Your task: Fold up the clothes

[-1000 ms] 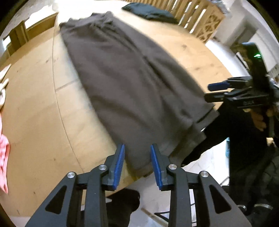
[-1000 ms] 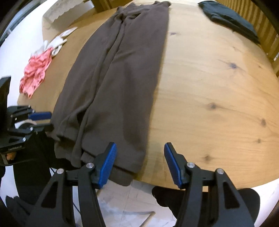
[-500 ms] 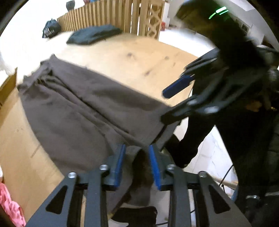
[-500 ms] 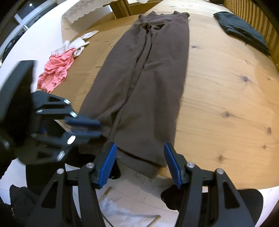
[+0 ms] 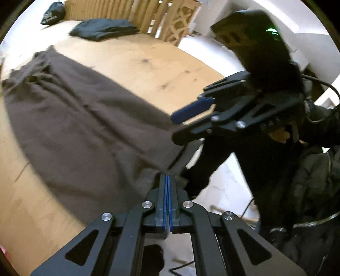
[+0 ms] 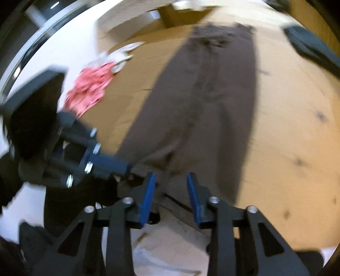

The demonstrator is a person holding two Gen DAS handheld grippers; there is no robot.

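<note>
Long brown trousers (image 5: 85, 118) lie flat along the wooden table (image 5: 161, 63), with the leg hems at the near edge. My left gripper (image 5: 167, 176) is shut on the hem of one leg and holds that corner slightly raised. In the right wrist view the left gripper (image 6: 125, 167) grips the left hem corner of the trousers (image 6: 212, 106). My right gripper (image 6: 171, 180) hangs over the other hem with its jaws closing. Cloth lies between the blue pads, which do not press on it. In the left wrist view the right gripper (image 5: 173, 127) hovers at the hem's far corner.
A folded dark garment (image 5: 104, 28) lies at the table's far end beside a slatted wooden rail (image 5: 161, 19). A pink garment (image 6: 91, 89) and a white cloth (image 6: 121, 57) lie left of the trousers. The person's dark clothing (image 5: 265, 169) is beyond the near edge.
My left gripper shut on the trouser hem and lifted it a little. The right gripper slid left to the other hem and its jaws narrowed.
</note>
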